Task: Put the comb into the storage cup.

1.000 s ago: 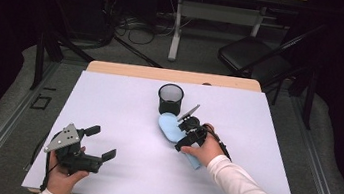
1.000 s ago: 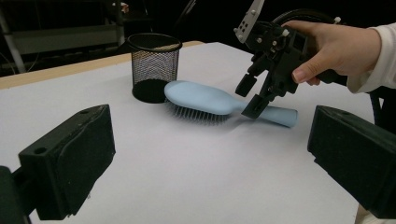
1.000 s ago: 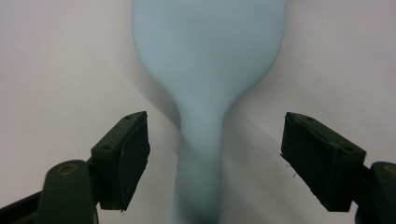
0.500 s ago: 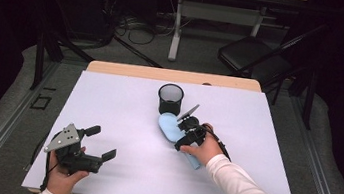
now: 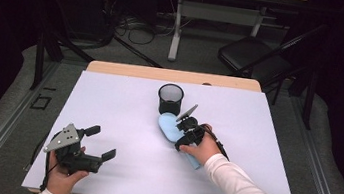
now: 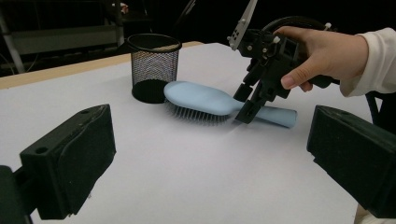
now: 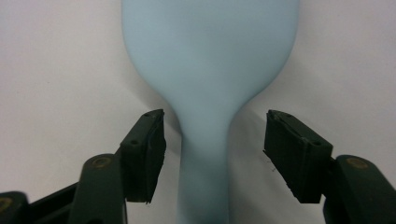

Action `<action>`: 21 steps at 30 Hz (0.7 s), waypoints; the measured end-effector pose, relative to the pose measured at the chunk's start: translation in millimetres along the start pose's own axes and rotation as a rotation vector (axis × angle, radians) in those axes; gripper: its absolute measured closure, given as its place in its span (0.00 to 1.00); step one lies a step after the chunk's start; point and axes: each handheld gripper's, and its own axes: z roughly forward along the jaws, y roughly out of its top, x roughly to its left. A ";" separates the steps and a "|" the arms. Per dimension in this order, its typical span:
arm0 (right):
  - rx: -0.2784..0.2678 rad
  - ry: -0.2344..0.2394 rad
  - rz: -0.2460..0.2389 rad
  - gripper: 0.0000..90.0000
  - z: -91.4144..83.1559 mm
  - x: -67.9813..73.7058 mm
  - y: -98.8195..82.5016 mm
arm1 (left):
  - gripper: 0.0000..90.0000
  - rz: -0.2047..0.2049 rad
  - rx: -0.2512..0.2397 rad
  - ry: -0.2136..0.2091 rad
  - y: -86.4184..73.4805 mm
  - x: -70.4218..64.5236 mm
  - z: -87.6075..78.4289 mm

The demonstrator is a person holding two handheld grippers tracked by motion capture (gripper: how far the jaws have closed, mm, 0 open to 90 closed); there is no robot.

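Pale blue plastic, the hairbrush (image 5: pixel 172 127) lies bristles-down at the frame's centre, beside the mesh cup (image 5: pixel 170 99). The right tongs (image 7: pixel 212 144) have been closing astride its neck, pads not yet touching; keep centred and squeeze evenly. The left tongs (image 5: pixel 102 142), lower left, gape empty.

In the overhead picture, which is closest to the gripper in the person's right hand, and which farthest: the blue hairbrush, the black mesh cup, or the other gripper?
1. Blue hairbrush: right under the right gripper, its handle between the fingers.
2. Black mesh cup: just beyond the brush head.
3. Left gripper: far off at the near left corner.
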 end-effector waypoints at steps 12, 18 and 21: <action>0.012 0.008 0.021 0.53 2.8 0.3 0.2 | 0.01 -0.005 -0.001 0.000 -0.3 0.1 0.1; 0.008 0.007 0.012 0.57 3.4 -0.5 0.5 | 0.01 -0.004 -0.001 0.001 -0.3 0.4 0.0; -0.003 0.007 0.014 0.58 3.9 -1.0 0.3 | 0.01 -0.004 0.002 0.000 -0.2 0.6 -0.2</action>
